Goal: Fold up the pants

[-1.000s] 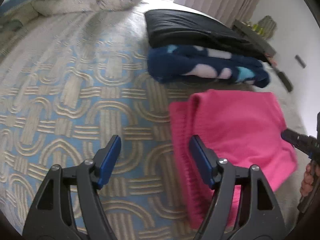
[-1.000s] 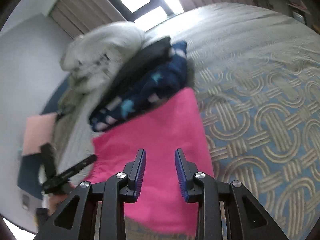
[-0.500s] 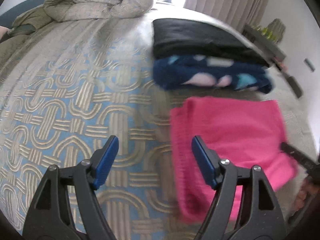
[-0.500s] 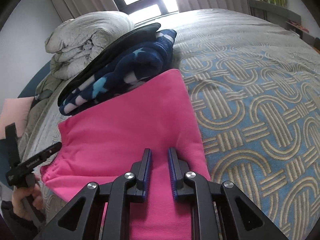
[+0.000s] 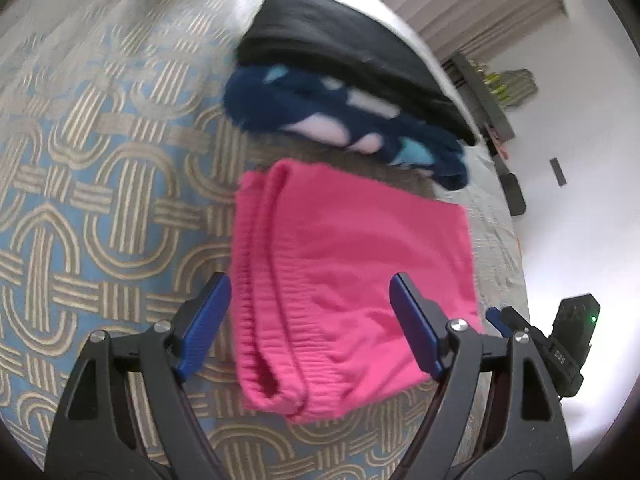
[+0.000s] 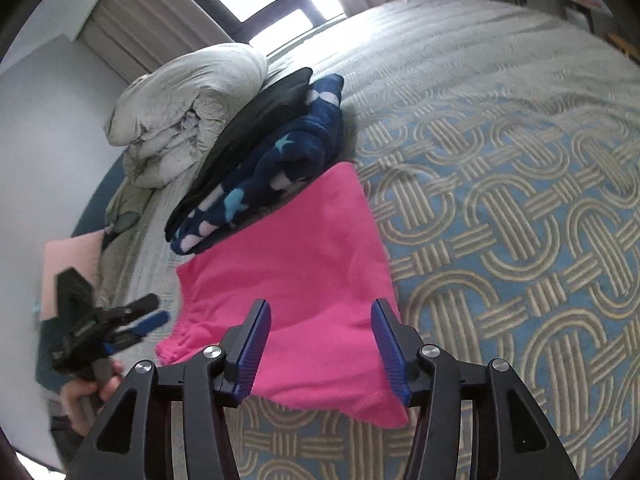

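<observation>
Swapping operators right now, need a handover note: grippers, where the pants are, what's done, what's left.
Left gripper: jaws open, nothing held, over the waistband end of the pink pants.
Right gripper: jaws open, nothing held, over the near edge of the same pants.
Pants lie folded into a compact rectangle on the patterned bedspread, next to the folded navy star-print garment and the black one.
Done: the folding looks finished.
Left: probably only tidying or stacking, if wanted.
</observation>
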